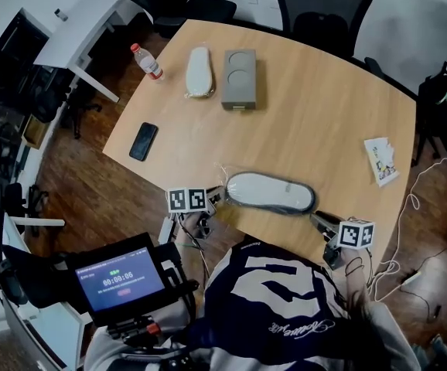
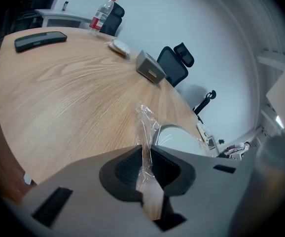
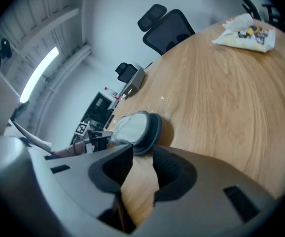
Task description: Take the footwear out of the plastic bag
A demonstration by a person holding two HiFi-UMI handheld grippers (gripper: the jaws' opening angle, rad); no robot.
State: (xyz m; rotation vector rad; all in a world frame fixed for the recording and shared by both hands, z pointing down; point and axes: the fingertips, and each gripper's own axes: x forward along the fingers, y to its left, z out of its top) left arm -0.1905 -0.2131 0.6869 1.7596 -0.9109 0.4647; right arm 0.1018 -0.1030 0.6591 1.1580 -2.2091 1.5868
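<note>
The left gripper [image 2: 146,157] is clamped on the twisted neck of the plastic bag [image 2: 145,125]. The right gripper [image 3: 142,164], jaws partly apart and empty, sits just short of the bagged slipper [image 3: 135,127]. The thin film could slip free or tear. If the right gripper pinches film along with the heel, bag and slipper would likely drag together.

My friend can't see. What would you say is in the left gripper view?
The left gripper has its jaws shut on the twisted end of a clear bag on a wooden table. A pale slipper sits inside the bag just beyond. Far off are a phone, a bottle and a grey box.
</note>
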